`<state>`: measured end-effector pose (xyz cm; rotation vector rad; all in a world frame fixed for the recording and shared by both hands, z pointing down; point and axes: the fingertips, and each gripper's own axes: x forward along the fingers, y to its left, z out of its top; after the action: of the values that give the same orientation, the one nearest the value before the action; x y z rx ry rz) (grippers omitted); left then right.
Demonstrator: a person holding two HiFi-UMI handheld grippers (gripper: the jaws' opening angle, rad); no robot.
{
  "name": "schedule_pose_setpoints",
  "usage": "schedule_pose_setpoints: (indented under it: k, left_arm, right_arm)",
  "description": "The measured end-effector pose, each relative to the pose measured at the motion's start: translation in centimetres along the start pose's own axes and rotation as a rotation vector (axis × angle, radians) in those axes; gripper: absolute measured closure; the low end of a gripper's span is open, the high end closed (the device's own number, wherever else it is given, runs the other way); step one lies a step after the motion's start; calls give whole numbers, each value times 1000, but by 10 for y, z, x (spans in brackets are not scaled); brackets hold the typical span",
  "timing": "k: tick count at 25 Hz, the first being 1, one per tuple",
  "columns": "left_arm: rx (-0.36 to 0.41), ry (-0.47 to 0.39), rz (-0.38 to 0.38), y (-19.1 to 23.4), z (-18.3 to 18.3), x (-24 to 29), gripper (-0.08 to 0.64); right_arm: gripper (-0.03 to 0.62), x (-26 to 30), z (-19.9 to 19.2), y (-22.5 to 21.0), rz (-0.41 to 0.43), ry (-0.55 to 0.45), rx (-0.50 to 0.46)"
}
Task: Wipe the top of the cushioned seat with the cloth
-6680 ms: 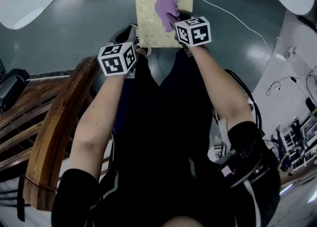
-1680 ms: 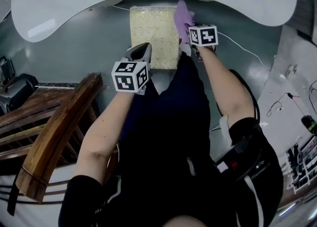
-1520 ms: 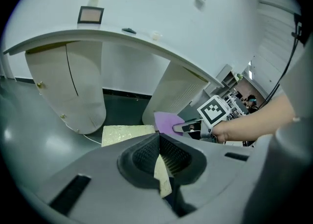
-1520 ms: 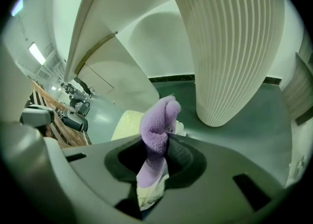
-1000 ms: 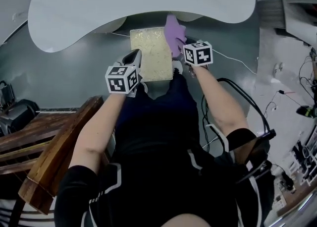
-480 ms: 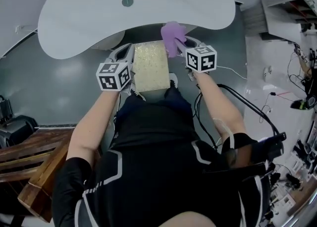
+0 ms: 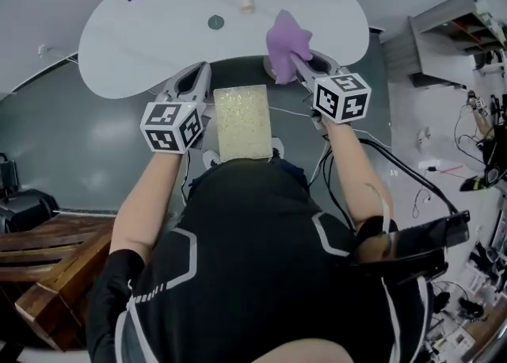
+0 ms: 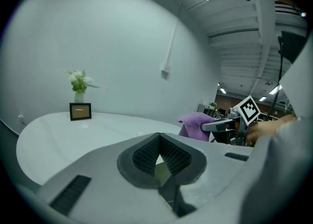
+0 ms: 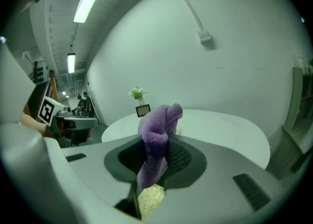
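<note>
- My right gripper (image 9: 161, 145) is clamped on the cloth (image 9: 156, 140). The jaws pinch its middle, so one bunched end stands above the pads and the other hangs below.
- That mid-cloth grip leaves a loose tail to drag over a surface, which I judge is why it is held that way.
- In the head view the cloth is up in the air over the near edge of the table (image 7: 158, 28), clear of the seat (image 7: 242, 122) and not touching it.
- My left gripper (image 8: 157, 145) has its jaws together with nothing between the pads. I read it as idle, parked beside the seat so it stays out of the wiping path.
- The seat lies low between my two grippers, just in front of the person's body, with its pale cushioned top bare and facing up. I can also see a sliver of it under the right jaws.
- Both gripper views look out level across the table to a frame (image 8: 80, 111) and a plant (image 8: 78, 82), so neither tool is aimed down at the cushion.
- My judgement: no wiping contact at this moment. To wipe, the right gripper would have to come down and back toward the person until the hanging tail meets the cushion.
</note>
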<state>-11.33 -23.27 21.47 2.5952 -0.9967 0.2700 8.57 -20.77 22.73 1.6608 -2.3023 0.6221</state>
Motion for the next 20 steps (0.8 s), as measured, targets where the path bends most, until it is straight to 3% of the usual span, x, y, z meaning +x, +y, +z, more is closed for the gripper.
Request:
schedule_pose_setpoints:
  k: [9, 15, 20]
  left_arm:
    - [8, -161, 100, 14, 70, -54, 557]
    - [-1, -219, 134, 11, 95, -82, 557]
    - [30, -213, 141, 4, 98, -89, 557]
  right_arm:
    - [494, -42, 88, 31, 25, -164, -79]
    - [495, -56, 111, 38, 2, -218, -153]
    - [497, -57, 115, 41, -1, -238, -169]
